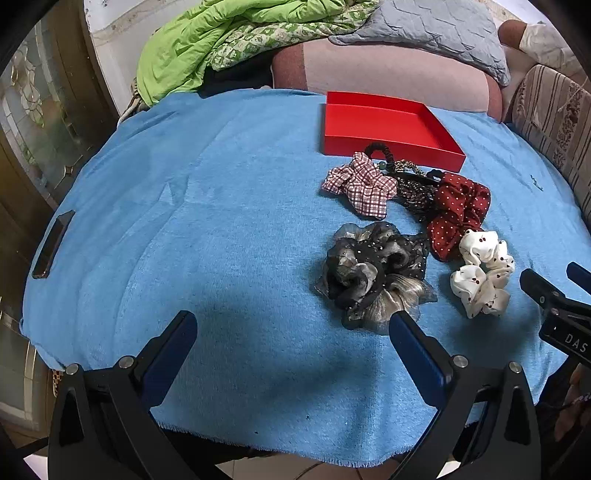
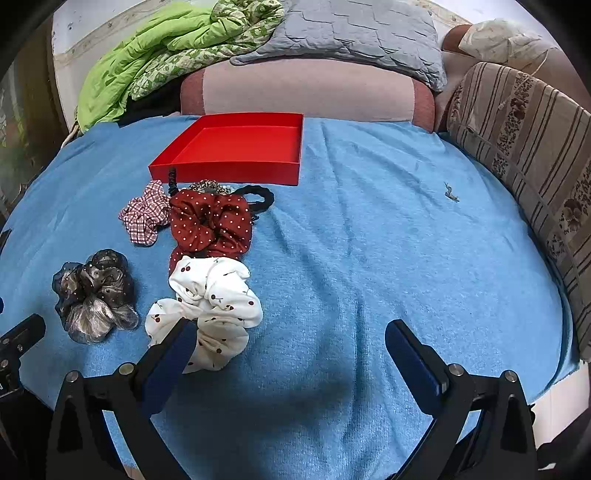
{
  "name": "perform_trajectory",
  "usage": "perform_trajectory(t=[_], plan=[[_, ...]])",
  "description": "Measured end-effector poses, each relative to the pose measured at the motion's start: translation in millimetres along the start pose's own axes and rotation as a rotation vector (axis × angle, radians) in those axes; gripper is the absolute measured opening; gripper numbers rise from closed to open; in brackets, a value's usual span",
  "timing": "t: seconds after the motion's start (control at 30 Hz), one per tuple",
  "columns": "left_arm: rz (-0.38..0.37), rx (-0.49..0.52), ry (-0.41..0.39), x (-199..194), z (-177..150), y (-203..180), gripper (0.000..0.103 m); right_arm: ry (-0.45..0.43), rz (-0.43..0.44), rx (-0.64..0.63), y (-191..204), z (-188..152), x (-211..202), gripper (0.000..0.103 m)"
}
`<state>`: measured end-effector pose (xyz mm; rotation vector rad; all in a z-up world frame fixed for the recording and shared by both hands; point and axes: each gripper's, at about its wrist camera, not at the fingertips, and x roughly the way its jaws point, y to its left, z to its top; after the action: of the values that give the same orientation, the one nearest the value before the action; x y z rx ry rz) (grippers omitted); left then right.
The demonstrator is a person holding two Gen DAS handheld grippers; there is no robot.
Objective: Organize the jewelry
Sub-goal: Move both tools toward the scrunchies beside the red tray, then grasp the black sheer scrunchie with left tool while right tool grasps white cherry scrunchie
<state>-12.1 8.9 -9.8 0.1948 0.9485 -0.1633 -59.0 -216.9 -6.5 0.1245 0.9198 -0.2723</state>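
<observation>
While both my grippers hang over the blue cloth [image 1: 221, 184], neither one grips anything. My left gripper [image 1: 293, 325] has its jaws spread wide, with only bare cloth between them; the black and silver scrunchie [image 1: 373, 277] lies just ahead of its right finger, the fingertip overlapping the fabric's near edge in that view. My right gripper [image 2: 286, 332] is likewise spread wide, and its left finger sits at the near edge of the white cherry scrunchie [image 2: 210, 306]; whether it touches I cannot tell. Ahead and to the left of my right gripper, the red dotted scrunchie [image 2: 210, 225] lies touching the white one, and the checked scrunchie [image 2: 146, 214] lies just beside it on the left. Behind those, a black hair band [image 2: 258, 194] and a leopard-print piece [image 2: 208, 185] crowd against the near wall of the red tray [image 2: 225, 171], which sits farther ahead with nothing showing inside it. Beyond the cloth are a green quilt [image 2: 147, 62] and a grey pillow [image 2: 351, 33].
</observation>
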Motion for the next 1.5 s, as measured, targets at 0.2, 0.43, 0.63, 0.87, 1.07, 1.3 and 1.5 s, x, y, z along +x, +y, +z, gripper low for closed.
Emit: perform_trajectory(t=[0.2, 0.43, 0.63, 0.87, 1.07, 1.3, 1.5], plan=[[-0.001, -0.009, 0.008, 4, 5, 6, 0.103, 0.002, 0.004, -0.005, 2, 2, 2, 0.103], [-0.019, -0.042, -0.009, 7, 20, 20, 0.103, 0.004, 0.019, -0.005, 3, 9, 4, 0.103], [-0.058, -0.017, -0.001, 21, 34, 14, 0.103, 0.029, 0.050, -0.025, 10, 11, 15, 0.098], [-0.103, -0.004, 0.066, 53, 37, 3, 0.103, 0.066, 0.099, -0.046, 20, 12, 29, 0.087], [-0.143, -0.024, 0.093, 68, 34, 1, 0.102, 0.109, 0.132, -0.036, 22, 10, 43, 0.075], [-0.209, -0.014, 0.149, 76, 29, -7, 0.043, 0.131, 0.159, -0.031, 21, 8, 50, 0.064], [-0.213, -0.005, 0.133, 65, 27, -12, 0.023, 0.144, 0.194, -0.028, 23, 7, 51, 0.036]])
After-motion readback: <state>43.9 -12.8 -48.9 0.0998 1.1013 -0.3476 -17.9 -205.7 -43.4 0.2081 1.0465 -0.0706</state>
